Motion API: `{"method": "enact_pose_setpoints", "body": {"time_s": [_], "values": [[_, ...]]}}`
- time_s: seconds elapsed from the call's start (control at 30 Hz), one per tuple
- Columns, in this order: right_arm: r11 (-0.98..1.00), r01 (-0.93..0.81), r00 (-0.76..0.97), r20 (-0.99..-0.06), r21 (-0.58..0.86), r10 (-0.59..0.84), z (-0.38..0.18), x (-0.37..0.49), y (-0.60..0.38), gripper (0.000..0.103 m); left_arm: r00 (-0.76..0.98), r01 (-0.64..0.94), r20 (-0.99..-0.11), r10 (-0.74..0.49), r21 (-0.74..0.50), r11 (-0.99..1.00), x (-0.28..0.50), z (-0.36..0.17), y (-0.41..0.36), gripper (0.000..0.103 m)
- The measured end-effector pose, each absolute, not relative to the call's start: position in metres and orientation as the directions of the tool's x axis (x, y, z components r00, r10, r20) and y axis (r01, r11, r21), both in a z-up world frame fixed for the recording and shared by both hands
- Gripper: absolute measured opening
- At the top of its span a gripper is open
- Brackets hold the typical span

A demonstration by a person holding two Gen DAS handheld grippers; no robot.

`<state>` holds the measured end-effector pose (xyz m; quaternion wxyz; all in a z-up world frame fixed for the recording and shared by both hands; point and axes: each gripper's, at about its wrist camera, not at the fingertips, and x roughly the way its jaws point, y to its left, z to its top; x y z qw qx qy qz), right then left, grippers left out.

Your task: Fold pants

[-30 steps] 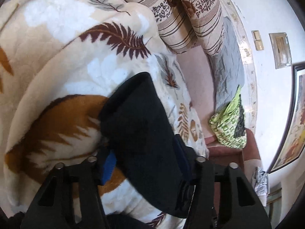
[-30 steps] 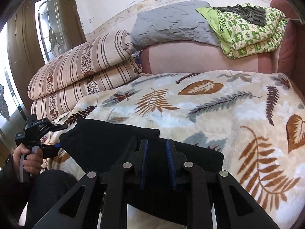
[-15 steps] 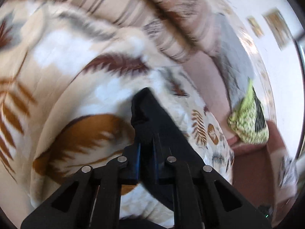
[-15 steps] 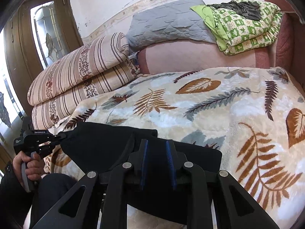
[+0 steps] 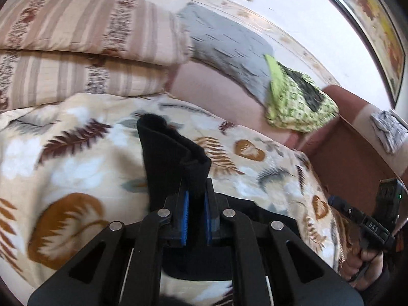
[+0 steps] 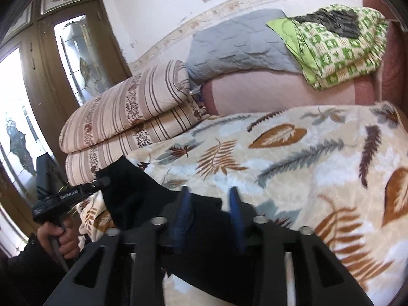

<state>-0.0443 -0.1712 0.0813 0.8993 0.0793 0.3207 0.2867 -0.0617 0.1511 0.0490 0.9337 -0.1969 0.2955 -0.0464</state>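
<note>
Pants (image 5: 176,163), black, on leaf-print blanket (image 5: 76,158) — one end pinched tight between blue pads of left gripper (image 5: 196,216), raised off the bedding. Right gripper (image 6: 209,219) — jaws just widened, apart over dark cloth, pads not pressing. Striped quilts (image 6: 127,125) stacked behind; green checked bundle (image 6: 336,48) on pink sofa back (image 6: 280,91).

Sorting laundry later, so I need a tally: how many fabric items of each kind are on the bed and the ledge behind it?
Black pants: 1
Leaf-print blanket: 1
Striped folded quilt: 1
Grey quilted pad: 1
Green patterned bedding: 1
Dark garment on top of it: 1
Total: 6
</note>
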Motion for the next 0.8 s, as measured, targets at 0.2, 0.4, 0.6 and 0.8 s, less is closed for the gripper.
{"method": "enact_pose_setpoints", "body": {"time_s": [0.2, 0.4, 0.6, 0.8], "values": [[0.821, -0.393, 0.599, -0.562, 0.414, 0.570, 0.049, -0.035, -0.204, 0.044, 0.795, 0.056, -0.535, -0.284, -0.401, 0.914, -0.050, 0.047, 0.097, 0.007], [0.831, -0.314, 0.633, -0.552, 0.458, 0.544, 0.045, -0.029, -0.221, 0.044, 0.778, 0.158, -0.515, -0.358, -0.392, 0.906, -0.054, 0.050, 0.047, 0.007], [0.868, -0.232, 0.684, -0.560, 0.439, 0.467, 0.045, -0.026, -0.235, 0.044, 0.722, 0.243, -0.531, -0.443, -0.405, 0.881, -0.059, 0.051, 0.005, 0.007], [0.884, -0.154, 0.719, -0.563, 0.442, 0.407, 0.045, -0.026, -0.254, 0.044, 0.674, 0.304, -0.557, -0.485, -0.389, 0.870, -0.059, 0.056, -0.038, 0.007]]}}
